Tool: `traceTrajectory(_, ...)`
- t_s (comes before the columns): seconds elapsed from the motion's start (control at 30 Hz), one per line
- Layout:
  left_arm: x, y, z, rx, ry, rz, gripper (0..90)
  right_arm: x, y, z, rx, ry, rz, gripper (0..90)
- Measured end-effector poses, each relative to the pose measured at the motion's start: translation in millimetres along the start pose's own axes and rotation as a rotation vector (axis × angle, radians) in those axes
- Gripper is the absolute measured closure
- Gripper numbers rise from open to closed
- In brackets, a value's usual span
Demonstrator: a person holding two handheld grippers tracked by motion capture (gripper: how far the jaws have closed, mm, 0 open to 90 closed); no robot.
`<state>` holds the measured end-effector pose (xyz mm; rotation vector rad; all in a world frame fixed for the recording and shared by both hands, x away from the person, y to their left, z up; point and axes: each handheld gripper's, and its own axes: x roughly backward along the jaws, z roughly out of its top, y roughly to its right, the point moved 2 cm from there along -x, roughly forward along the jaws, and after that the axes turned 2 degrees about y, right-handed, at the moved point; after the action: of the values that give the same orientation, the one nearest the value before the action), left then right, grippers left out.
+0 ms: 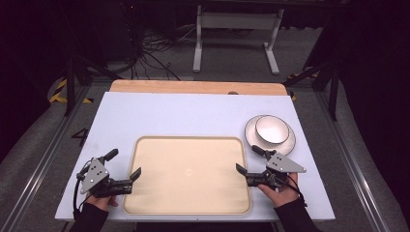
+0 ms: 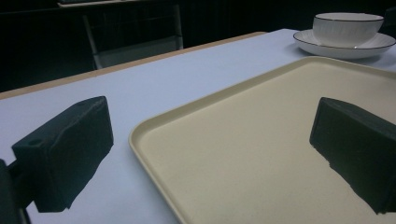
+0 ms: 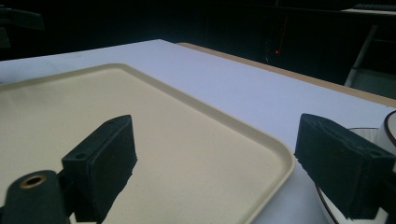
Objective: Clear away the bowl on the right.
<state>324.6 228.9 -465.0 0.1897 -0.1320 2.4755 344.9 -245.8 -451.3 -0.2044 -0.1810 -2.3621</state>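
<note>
tray (image 1: 188, 175): beige, no writing seen
L gripper (image 1: 124, 167): tray's left edge, fingers apart
R gripper (image 1: 249, 160): tray's right edge, fingers apart
bowl (image 1: 271, 129): on plate (image 1: 289, 142), beyond tray's right corner

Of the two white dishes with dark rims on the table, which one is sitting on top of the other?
The bowl is on top. It is the deeper, smaller one with tall sides, and it sits in the flat, wider plate at the tray's far right corner.

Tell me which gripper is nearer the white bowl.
Right. The right gripper sits just below the bowl and its plate, jaws open. The left gripper is across the tray, at its far left edge.
</note>
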Motion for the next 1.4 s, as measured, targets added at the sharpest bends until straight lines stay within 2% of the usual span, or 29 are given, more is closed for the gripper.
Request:
traceTrajectory(0.4, -0.1, -0.1, 0.0, 0.000, -0.002, 0.000, 0.1, -2.1, -0.8, -2.5, 0.003, -0.025, 0.016, 13.6)
traceTrajectory(0.83, -0.1, -0.4, 0.0, 0.001, -0.001, -0.001, 0.1, -1.5, -2.1, -0.4, 0.006, -0.023, 0.024, 14.3)
traceTrajectory(1.07, 0.0, -0.3, 0.0, -0.001, -0.003, 0.000, 0.1, 2.6, -8.1, 10.3, 0.038, -0.003, 0.030, 14.2)
traceTrajectory(1.4, -0.2, -0.3, 0.0, -0.002, -0.002, -0.001, 0.2, 6.0, -8.8, 28.3, 0.047, 0.044, 0.028, 14.2)
